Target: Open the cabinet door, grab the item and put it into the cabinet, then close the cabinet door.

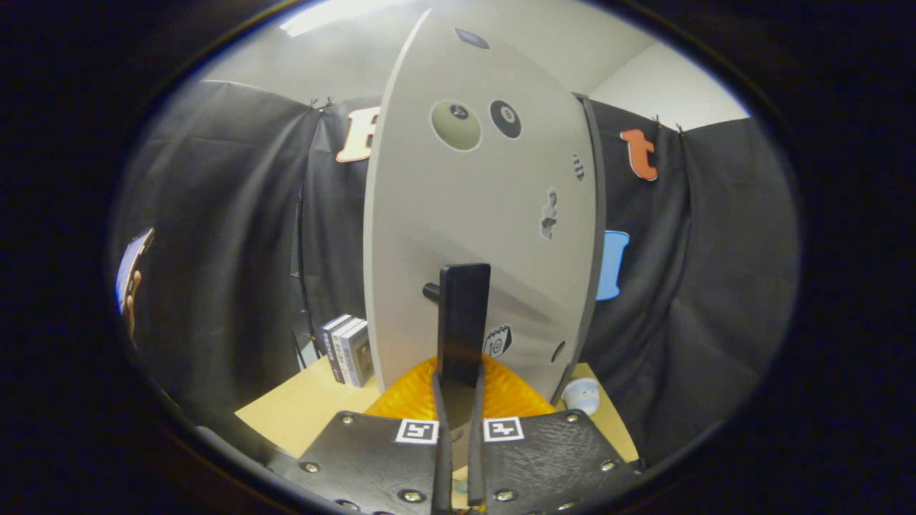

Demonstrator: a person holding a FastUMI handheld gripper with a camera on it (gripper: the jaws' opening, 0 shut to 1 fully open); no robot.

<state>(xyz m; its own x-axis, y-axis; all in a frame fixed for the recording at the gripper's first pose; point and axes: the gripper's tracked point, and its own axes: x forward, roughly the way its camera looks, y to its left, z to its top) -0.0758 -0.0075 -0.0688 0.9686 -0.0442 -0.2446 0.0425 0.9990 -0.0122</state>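
The white cabinet door (pixel 479 214), dotted with small stickers, stands upright right in front of me. Its black vertical bar handle (pixel 465 315) sticks out toward me. My gripper (pixel 458 390) is shut on the lower end of that handle, one finger pressing on each side. An orange ridged item (pixel 408 393) lies on the table just beyond the fingers, at the foot of the door, partly hidden by them. A dark grey cabinet edge (pixel 595 236) runs down the door's right side.
Several upright boxes (pixel 348 350) stand on the wooden table (pixel 300 415) left of the door. A small white object (pixel 581 395) sits by the door's lower right corner. A hand holding a phone (pixel 132 275) shows far to the left.
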